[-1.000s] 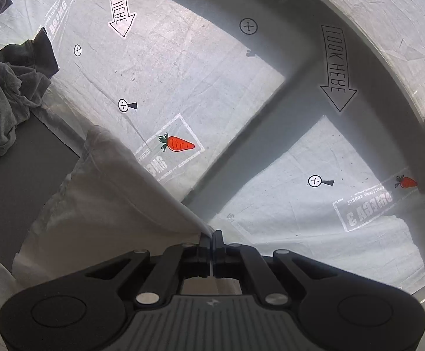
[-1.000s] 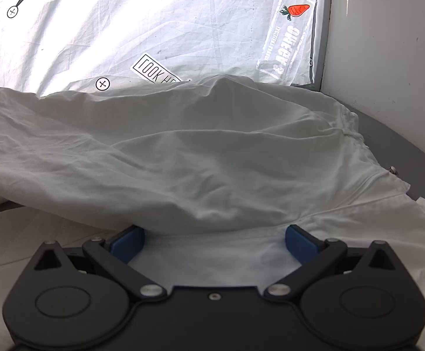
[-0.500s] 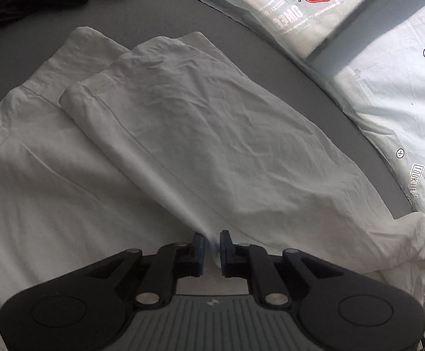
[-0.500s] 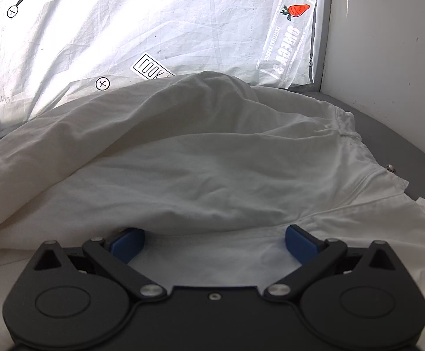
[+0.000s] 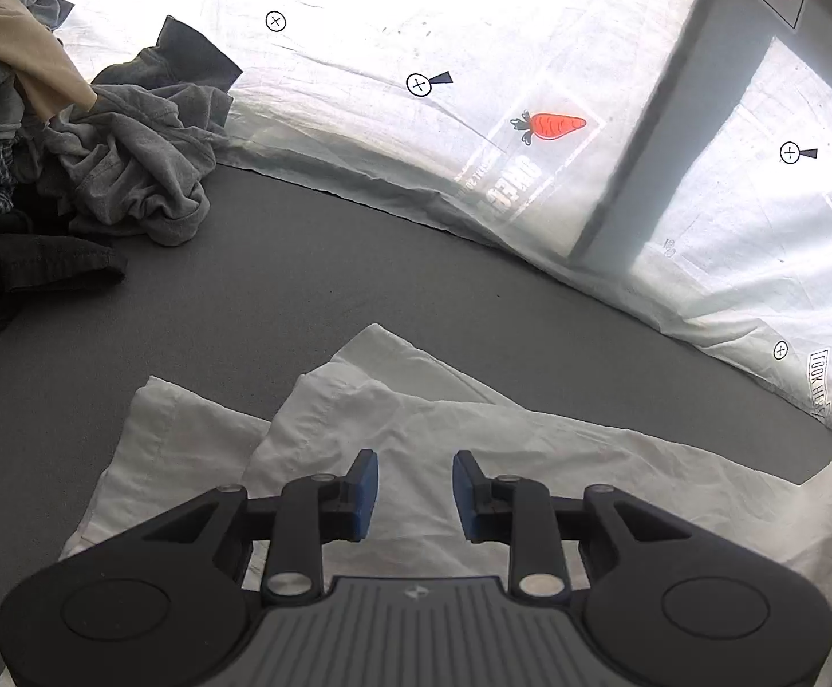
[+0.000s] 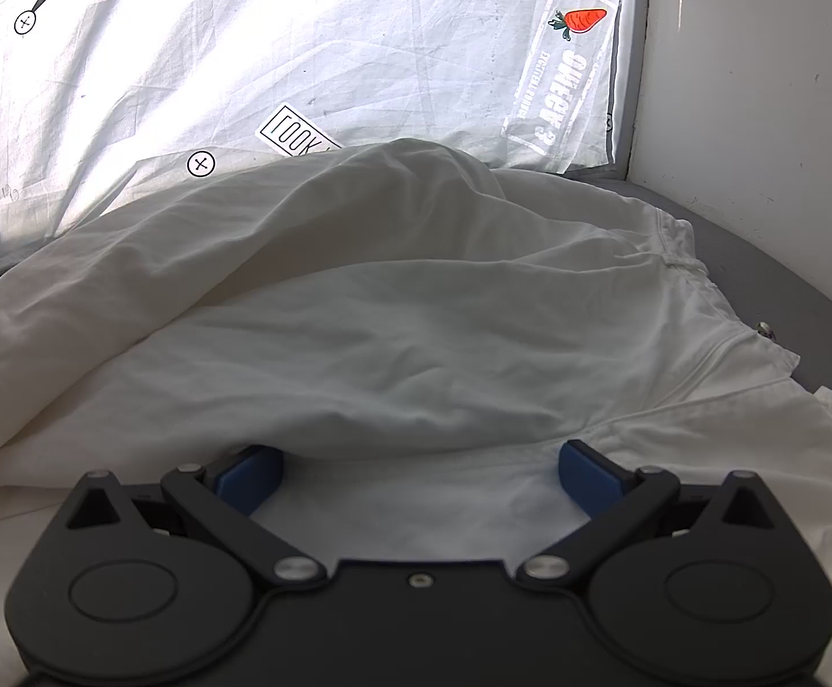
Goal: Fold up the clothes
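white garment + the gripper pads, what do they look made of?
White garment: thin woven fabric, likely cotton or linen; matte, finely creased, stitched hems. Left gripper pads: blue, smooth, dull, probably rubber or soft plastic; can't confirm.

A wide band of bare grey table is lying open ahead of the left gripper, between the white trousers and the printed sheet bounding the far edge. A heap of grey and dark clothes is crowding the far left corner. Ahead of the right gripper, a raised fold of the trousers is blocking the way, and a white wall is closing off the right side beyond a narrow strip of table.
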